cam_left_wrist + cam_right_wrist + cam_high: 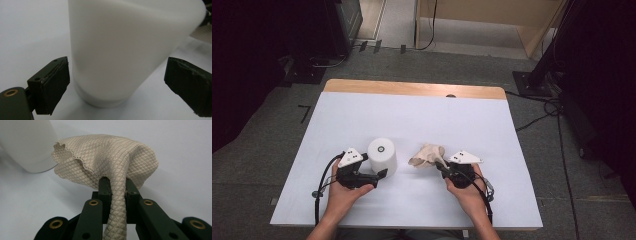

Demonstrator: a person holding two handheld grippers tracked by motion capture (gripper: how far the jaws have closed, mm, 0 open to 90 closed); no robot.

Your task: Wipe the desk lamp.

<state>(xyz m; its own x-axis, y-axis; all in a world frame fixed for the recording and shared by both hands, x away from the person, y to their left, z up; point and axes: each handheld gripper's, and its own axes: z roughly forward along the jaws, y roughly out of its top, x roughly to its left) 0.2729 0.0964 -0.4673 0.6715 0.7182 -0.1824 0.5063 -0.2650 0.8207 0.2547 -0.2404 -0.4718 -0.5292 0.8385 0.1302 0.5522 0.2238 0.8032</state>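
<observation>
Table (pixel 362 115), white top with a wooden strip along the far edge. Two hand-held grippers work at the near side.

Left gripper (pixel 383 173): held in the left hand (pixel 343 192), pointing toward 3 o'clock at a white cup (pixel 382 155) standing upright just left of the table's middle. The high view shows the jaw tips right at the cup's base, though contact cannot be read from there. The left gripper view settles it: jaws spread wide, one pad at 8 o'clock and the other at 4 o'clock of the cup (pixel 120 55), with clear table showing between each pad and the cup wall. Nothing pinched.

Right gripper (pixel 440 167): held in the right hand (pixel 468 192), pointing toward 10 o'clock. A beige cloth (pixel 427 155) sits bunched at its tip, to the right of the cup at about 3 o'clock and near it, not touching. From above the grip is hidden under the cloth. The right gripper view gives the detail: the right gripper (pixel 117 185) has its jaws pressed together on a twisted fold of the quilted cloth (pixel 110 157), the rest billowing out beyond the tips and a tail hanging back between the arms. The cup's lower wall (pixel 27 145) shows at 10 o'clock behind the cloth. Whether the cloth's far edge rests on the table cannot be told.
</observation>
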